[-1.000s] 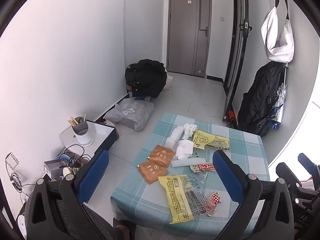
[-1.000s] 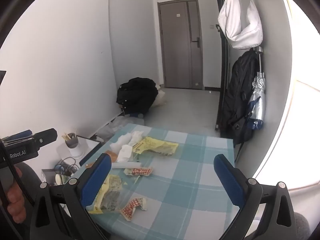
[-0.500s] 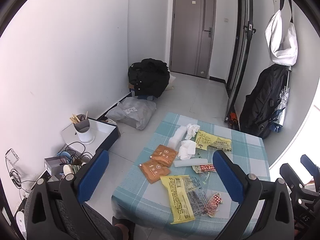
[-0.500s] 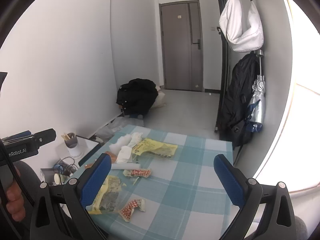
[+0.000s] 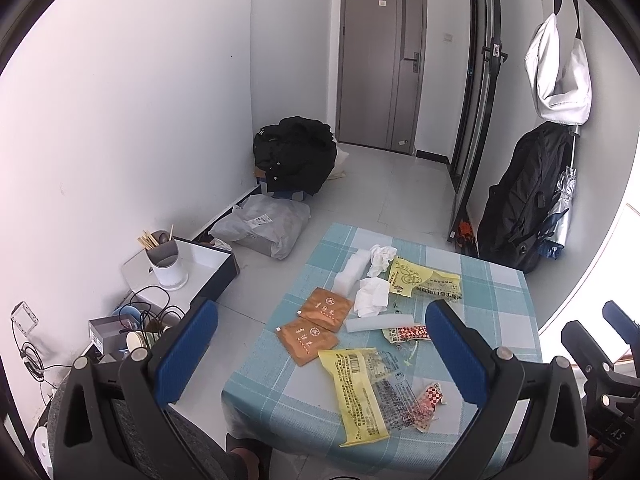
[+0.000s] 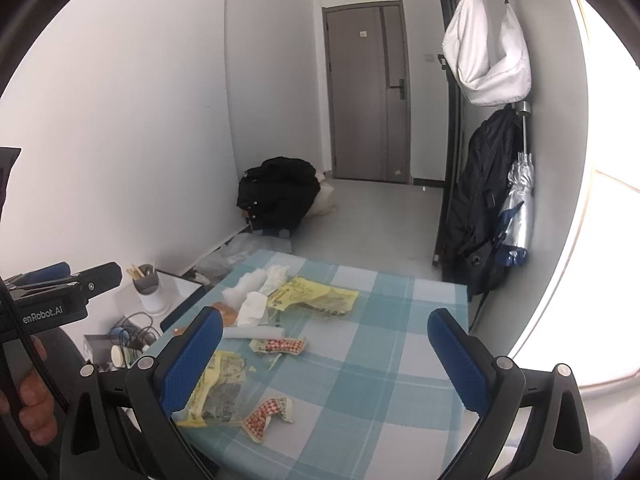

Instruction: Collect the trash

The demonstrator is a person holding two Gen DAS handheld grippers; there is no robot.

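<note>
A table with a teal checked cloth carries the trash. Nearest lie a large yellow wrapper and a red-and-white checked wrapper. Two orange sachets, crumpled white tissues, a white strip, a second checked wrapper and another yellow wrapper lie further back. My left gripper hovers open above the table's near left side, holding nothing. My right gripper is open and empty over the near right part, the yellow wrapper by its left finger.
On the floor left of the table sit a white box with a utensil cup, cables, a grey parcel and a black bag. A black backpack and white bag hang on the right wall. A hand holds the left gripper.
Both views sway only slightly. The grippers stay open and the trash has not moved.
</note>
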